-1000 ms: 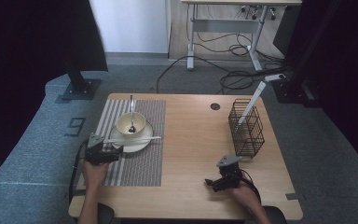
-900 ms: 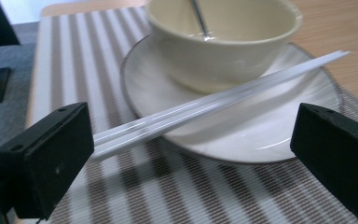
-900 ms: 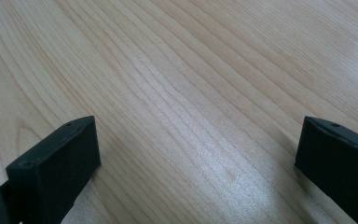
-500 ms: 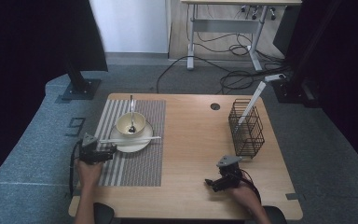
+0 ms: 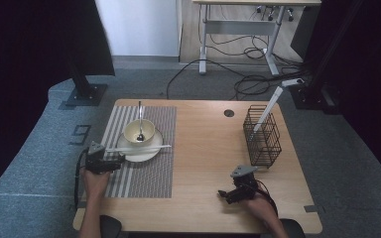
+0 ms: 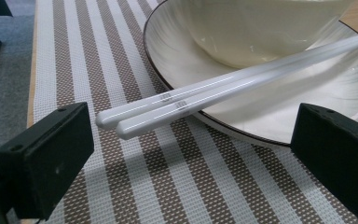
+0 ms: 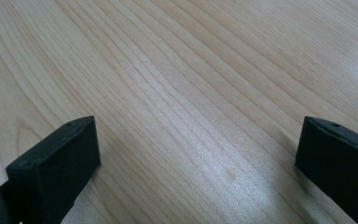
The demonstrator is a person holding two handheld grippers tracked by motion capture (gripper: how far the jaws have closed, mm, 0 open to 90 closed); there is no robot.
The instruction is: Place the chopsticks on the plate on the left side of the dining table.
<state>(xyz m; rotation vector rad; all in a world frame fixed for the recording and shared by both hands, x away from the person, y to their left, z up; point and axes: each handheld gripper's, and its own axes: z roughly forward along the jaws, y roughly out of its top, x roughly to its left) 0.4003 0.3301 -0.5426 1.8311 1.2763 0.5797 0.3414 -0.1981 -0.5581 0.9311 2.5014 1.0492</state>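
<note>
Left of centre in the high view, the left gripper (image 5: 110,162) sits at the near-left edge of the plate (image 5: 151,151), its jaws standing wide apart and aimed at the butt ends of a pair of white chopsticks (image 5: 139,147) that lie across the plate's near rim, in front of the bowl (image 5: 139,130). In the left gripper view the chopsticks (image 6: 205,95) run from the middle of the frame up toward the upper right; their square ends overhang the striped placemat (image 6: 135,186) just beyond the rim of the plate (image 6: 168,70), and they sit between the two jaws without touching either. They look light, stiff and glossy, probably smooth plastic or melamine, so they are likely to be slippery and to roll or scissor apart if pinched unevenly. The best hold seems to be on the overhanging ends, where there is free air beneath and the two sticks lie side by side and touching; closing squarely across both there should keep them together, while a grip farther in would risk knocking the plate or bowl, which look like breakable ceramic. A spoon (image 5: 140,121) stands in the bowl. At the lower right of the high view the right gripper (image 5: 229,195) rests low over bare table (image 5: 203,148), jaws also spread wide and holding nothing, with a wire basket (image 5: 261,136) well apart toward the upper right.
</note>
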